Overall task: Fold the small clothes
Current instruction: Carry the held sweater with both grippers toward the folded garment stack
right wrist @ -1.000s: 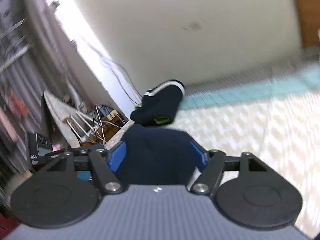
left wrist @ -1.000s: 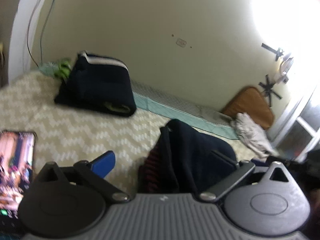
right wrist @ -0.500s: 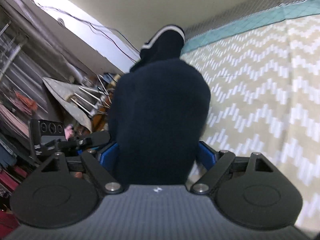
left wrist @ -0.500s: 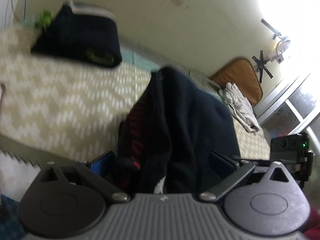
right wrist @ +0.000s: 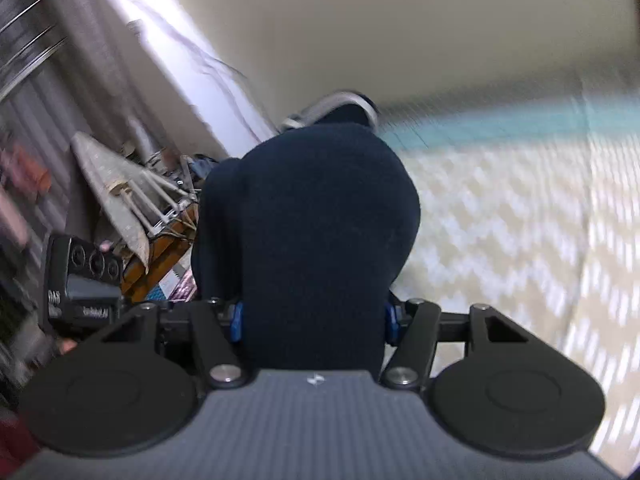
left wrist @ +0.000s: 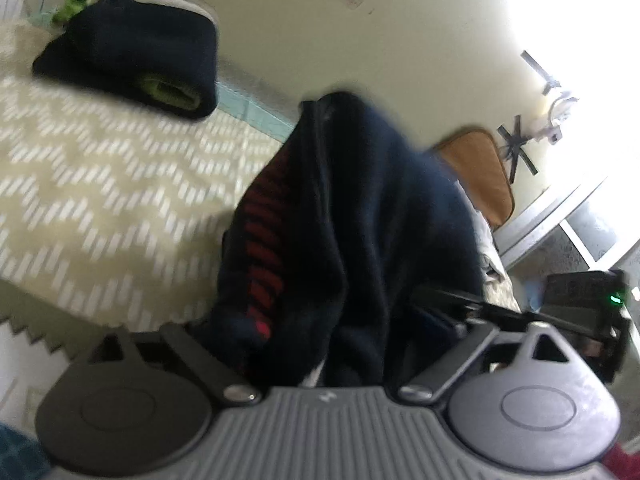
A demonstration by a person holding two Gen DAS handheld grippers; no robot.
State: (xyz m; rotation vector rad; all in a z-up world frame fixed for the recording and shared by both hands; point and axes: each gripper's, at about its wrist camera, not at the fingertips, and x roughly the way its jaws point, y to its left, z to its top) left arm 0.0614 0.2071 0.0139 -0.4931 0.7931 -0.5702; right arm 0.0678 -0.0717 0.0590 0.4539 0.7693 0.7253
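Note:
A dark navy garment (left wrist: 360, 220) with a red striped panel hangs bunched between both grippers, above the bed. My left gripper (left wrist: 328, 344) is shut on its near edge; the cloth hides the fingers. In the right wrist view the same navy garment (right wrist: 312, 232) fills the middle, and my right gripper (right wrist: 312, 320) is shut on it, with only the blue pads (right wrist: 237, 322) showing at its sides. The other gripper shows in each view: at the right of the left wrist view (left wrist: 580, 312), and at the left of the right wrist view (right wrist: 80, 280).
A bed with a beige zigzag cover (left wrist: 100, 184) lies below. A folded pile of dark clothes (left wrist: 132, 56) sits at its far end by the wall. A brown cushion (left wrist: 476, 168) lies at the other end. A drying rack and clutter (right wrist: 132, 192) stand beside the bed.
Both grippers have lifted the navy garment off the bed and pulled back toward the bed's edge. The phone seen at the left earlier has left the view.

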